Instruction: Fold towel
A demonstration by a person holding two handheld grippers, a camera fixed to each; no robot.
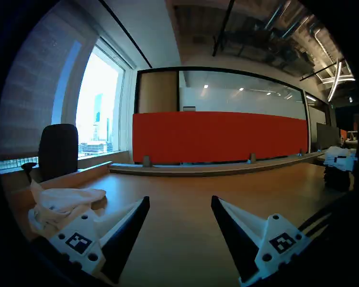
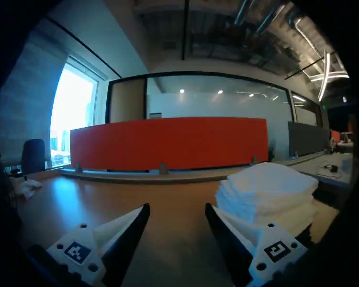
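Lying on the wooden desk [image 1: 189, 189], the towel [image 1: 64, 203] (white) looks crumpled.

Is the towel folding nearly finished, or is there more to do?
Partly done. A neat stack of folded towels sits on the table. Nothing is in hand right now: the left gripper and the right gripper are both open and empty. One crumpled towel lies unfolded near the table's edge, so that one is left to fold.
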